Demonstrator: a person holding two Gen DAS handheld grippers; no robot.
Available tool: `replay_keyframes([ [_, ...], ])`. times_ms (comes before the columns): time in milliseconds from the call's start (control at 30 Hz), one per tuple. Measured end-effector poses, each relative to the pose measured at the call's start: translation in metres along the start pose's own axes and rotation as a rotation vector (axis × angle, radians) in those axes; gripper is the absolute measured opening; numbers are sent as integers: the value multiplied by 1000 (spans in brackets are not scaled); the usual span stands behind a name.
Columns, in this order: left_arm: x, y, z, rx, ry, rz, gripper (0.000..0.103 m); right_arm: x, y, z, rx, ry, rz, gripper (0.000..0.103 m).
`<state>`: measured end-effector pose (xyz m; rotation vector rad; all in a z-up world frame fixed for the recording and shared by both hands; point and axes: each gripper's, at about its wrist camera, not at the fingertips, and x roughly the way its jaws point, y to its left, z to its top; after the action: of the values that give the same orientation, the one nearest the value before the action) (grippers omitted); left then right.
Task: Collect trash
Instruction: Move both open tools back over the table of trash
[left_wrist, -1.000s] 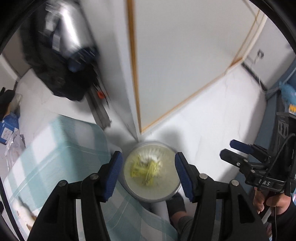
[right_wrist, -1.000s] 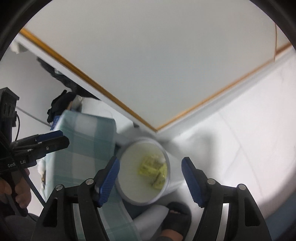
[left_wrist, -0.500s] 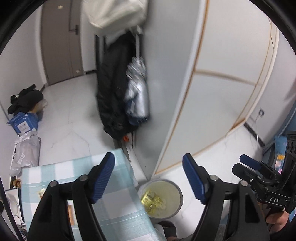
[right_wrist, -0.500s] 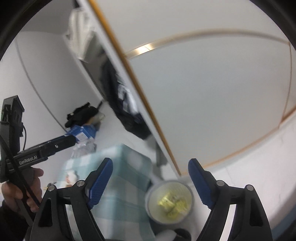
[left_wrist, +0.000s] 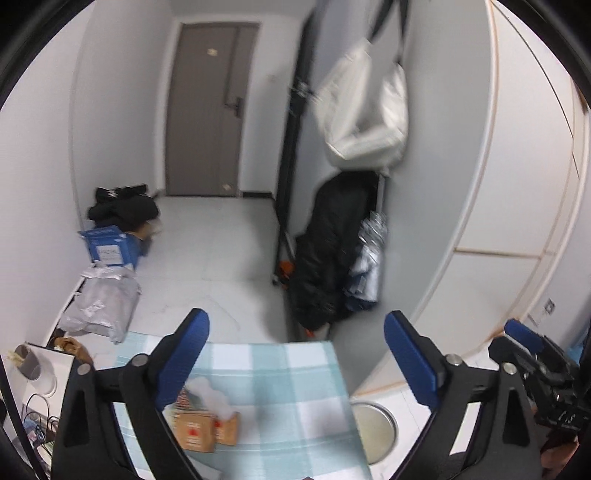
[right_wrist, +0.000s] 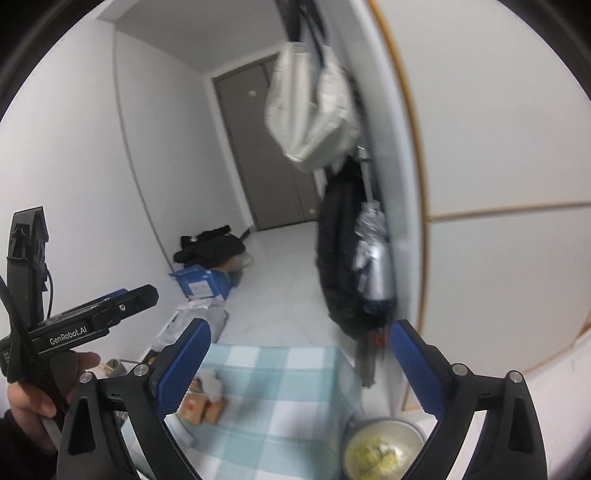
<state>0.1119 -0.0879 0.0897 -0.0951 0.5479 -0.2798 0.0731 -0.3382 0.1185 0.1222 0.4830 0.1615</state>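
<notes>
Two hand-held grippers (both opening, empty) (left_wrist: 295, 354) (right_wrist: 301, 360) above one bin (right_wrist: 384, 448)

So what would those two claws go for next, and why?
Probably the left gripper dips to the small cardboard boxes on the checked tablecloth. Both it and the right gripper are opening with nothing between them, and the bin already holds yellow wrappers.

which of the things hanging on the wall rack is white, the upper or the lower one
The upper one: the white bag hangs high by its straps. Below it hangs the black coat, with a silvery item beside it.
</notes>
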Motion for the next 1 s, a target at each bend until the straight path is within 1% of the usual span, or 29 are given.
replay_keyframes([
  [100, -8, 18, -2, -31, -28, 25, 99, 4, 26, 0, -33, -8, 20, 103],
  [167, -13, 31, -4, -53, -46, 42, 99, 7, 45, -1, -50, -10, 33, 103],
  [267, -16, 51, -11, -76, -81, 94, 100, 20, 71, -6, -71, 1, 67, 103],
  [333, -24, 63, -16, -92, -91, 120, 102, 29, 86, -11, -94, 0, 84, 103],
  [467, -29, 91, -27, -146, -108, 186, 102, 45, 112, -20, -134, 6, 113, 103],
  [533, -30, 107, -32, -177, -118, 214, 102, 55, 123, -24, -140, 14, 136, 103],
  [633, -30, 122, -38, -202, -113, 243, 102, 67, 139, -32, -142, 20, 169, 103],
  [833, -30, 144, -57, -239, -111, 268, 102, 92, 167, -47, -190, 38, 228, 103],
  [900, -24, 153, -63, -265, -76, 259, 102, 100, 176, -53, -220, 46, 246, 103],
  [1000, -15, 163, -71, -300, -32, 224, 102, 113, 190, -62, -259, 57, 251, 103],
])
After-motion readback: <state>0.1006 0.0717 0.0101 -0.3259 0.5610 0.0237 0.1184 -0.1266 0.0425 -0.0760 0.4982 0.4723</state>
